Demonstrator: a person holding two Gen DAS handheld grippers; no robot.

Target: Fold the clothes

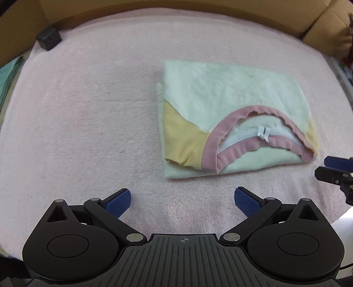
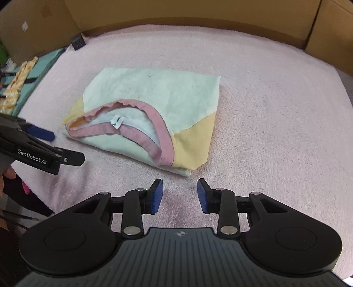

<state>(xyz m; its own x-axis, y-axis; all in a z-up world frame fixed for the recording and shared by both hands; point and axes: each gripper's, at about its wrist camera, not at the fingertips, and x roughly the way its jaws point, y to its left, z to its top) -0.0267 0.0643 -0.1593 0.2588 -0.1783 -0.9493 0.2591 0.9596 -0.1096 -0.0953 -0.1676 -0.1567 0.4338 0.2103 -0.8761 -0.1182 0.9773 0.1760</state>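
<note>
At the bottom of its own view, the left gripper (image 1: 182, 203) stood spread wide and held nothing; the right gripper (image 2: 180, 195) was likewise parted and bare. Beyond them, mid-frame, the folded sweatshirt (image 1: 222, 106) lay on the pink blanket (image 1: 88, 114). A black cube (image 1: 49, 38) sat upper left, before cardboard walls (image 1: 154, 8).

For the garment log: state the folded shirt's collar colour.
Pink, on the collar of the folded shirt; clearest in the right wrist view.

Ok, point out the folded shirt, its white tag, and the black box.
folded shirt (image 2: 158, 92), right wrist view, pale green panel.
white tag (image 2: 117, 121), right wrist view, its middle.
black box (image 1: 49, 38), left wrist view, top face.
</note>
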